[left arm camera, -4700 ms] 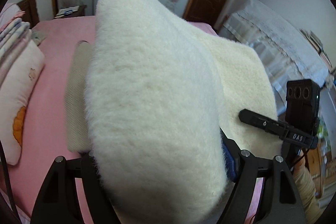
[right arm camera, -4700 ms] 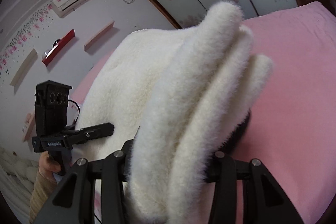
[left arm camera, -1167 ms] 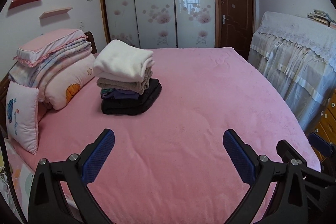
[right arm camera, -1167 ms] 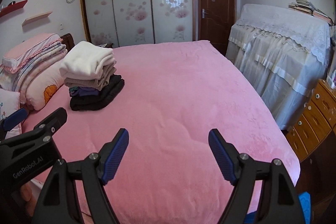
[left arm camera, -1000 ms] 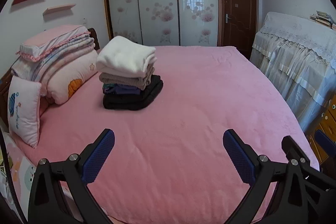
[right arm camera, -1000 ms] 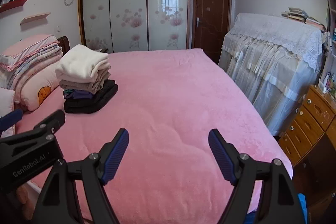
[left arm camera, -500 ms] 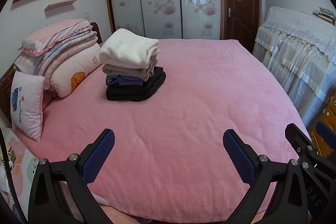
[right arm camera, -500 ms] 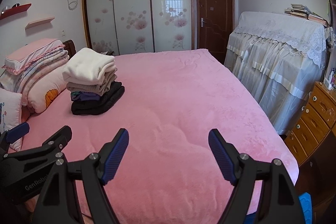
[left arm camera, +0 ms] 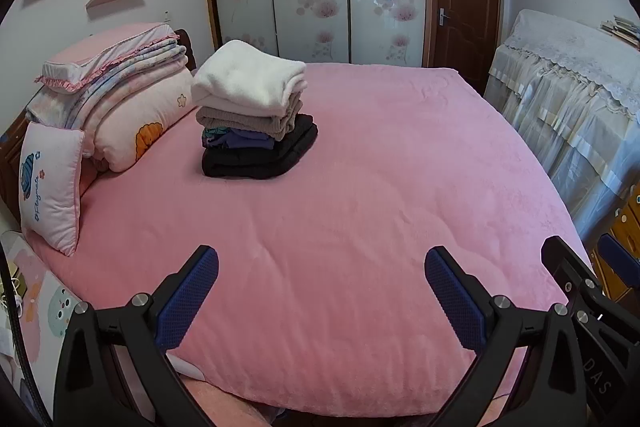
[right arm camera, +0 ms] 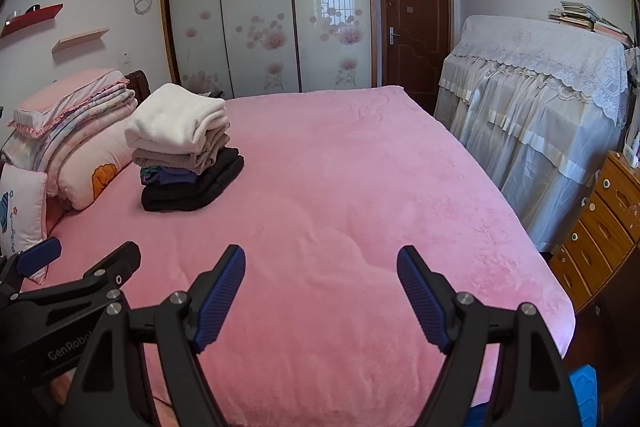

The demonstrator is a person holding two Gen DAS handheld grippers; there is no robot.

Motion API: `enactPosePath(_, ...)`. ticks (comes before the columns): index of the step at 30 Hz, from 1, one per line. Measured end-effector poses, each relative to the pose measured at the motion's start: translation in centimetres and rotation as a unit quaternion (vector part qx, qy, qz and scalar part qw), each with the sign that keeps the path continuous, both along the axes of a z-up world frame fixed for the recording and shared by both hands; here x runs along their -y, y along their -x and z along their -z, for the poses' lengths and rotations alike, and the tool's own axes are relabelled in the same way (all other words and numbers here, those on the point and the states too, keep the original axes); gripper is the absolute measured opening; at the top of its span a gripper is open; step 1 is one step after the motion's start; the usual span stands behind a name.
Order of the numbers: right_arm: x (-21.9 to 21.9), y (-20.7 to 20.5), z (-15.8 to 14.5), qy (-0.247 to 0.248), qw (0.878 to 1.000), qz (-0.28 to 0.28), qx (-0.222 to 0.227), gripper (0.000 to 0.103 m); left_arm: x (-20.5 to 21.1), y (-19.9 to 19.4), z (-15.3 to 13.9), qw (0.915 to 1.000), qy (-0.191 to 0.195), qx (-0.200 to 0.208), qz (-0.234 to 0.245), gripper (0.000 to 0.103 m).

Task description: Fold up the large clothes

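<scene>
Gone from both grips is the fluffy white garment [left arm camera: 248, 79], which now tops the stack of folded clothes [left arm camera: 256, 131] far up the pink bed [left arm camera: 380, 187], beside the pillows [left arm camera: 132, 115] and well clear of either tool. Left gripper [left arm camera: 320, 283] and right gripper [right arm camera: 320, 287] hover over the near edge, jaws spread wide with only bedspread between them. White fleece sits over beige knit, purple and black layers; "GenRobo" reads on the left tool's body, "DAS" on the right's.
</scene>
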State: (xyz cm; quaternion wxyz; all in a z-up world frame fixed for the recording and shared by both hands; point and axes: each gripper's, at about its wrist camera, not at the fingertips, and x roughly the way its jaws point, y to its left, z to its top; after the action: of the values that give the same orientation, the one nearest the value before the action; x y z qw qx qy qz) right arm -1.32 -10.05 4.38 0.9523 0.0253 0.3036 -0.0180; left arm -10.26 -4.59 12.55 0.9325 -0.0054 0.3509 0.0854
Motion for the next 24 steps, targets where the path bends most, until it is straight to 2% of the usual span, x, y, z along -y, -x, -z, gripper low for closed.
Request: enactPosePath(24, -0.08, 0.10, 0.14, 0.000, 1.000, -0.001, -0.001, 0.079, 0.09, 0.06, 0.00, 1.0000, -0.001, -0.002, -0.001, 0.102)
